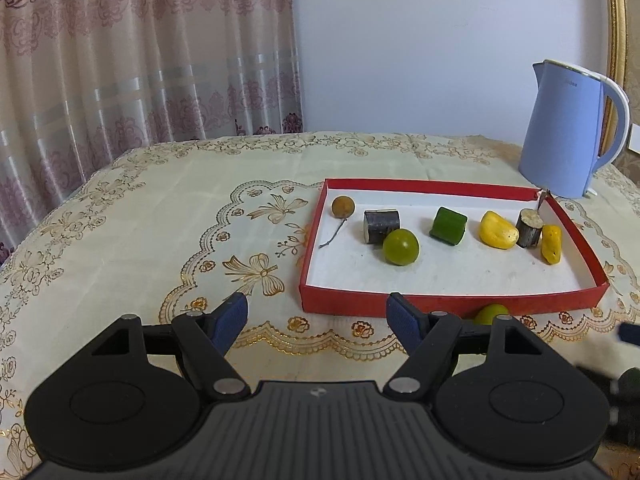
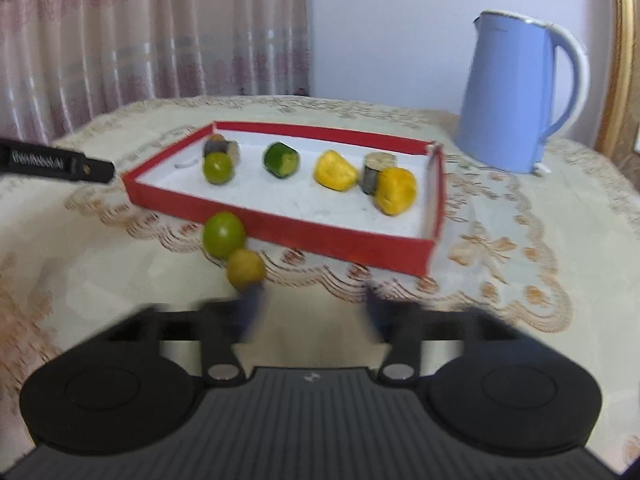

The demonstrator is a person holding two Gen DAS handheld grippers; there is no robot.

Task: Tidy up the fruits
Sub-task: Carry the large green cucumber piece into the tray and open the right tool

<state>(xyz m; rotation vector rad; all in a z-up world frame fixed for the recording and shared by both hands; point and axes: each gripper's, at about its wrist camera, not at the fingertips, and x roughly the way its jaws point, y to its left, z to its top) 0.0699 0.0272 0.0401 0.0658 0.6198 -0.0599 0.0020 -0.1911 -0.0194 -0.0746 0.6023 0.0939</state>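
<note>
Pink curtains (image 1: pixel 132 48) hang in the upper left of both views, next to a pale wall. Below them is a table with a cream cloth (image 1: pixel 160 216) that has gold flowers and bows on it. A blue kettle (image 1: pixel 568 128) stands at the upper right, just behind the far right corner of a red box (image 1: pixel 452 306).

The red box is flat and white inside. In the left wrist view it sits right of the middle. Inside it, from left to right, lie a brown ball fruit (image 1: pixel 343 207), a dark stick piece (image 1: pixel 381 225), a green round fruit (image 1: pixel 401 246), a green chunk (image 1: pixel 448 225), a yellow piece (image 1: pixel 497 229), another dark stick piece (image 1: pixel 529 228) and a second yellow piece (image 1: pixel 551 244).

Two fruits are outside the box, on the cloth by its near wall. In the right wrist view, a second green fruit (image 2: pixel 223 234) touches the red wall, and a yellow-brown fruit (image 2: pixel 245 269) sits right in front of it.

The left gripper (image 1: pixel 316 320) is low in its view with its blue pads (image 1: pixel 232 316) spread wide and nothing between them. The right gripper (image 2: pixel 314 312) looks blurry, and its fingers are wide apart too, with nothing between them. The yellow-brown fruit is just by its left fingertip.
</note>
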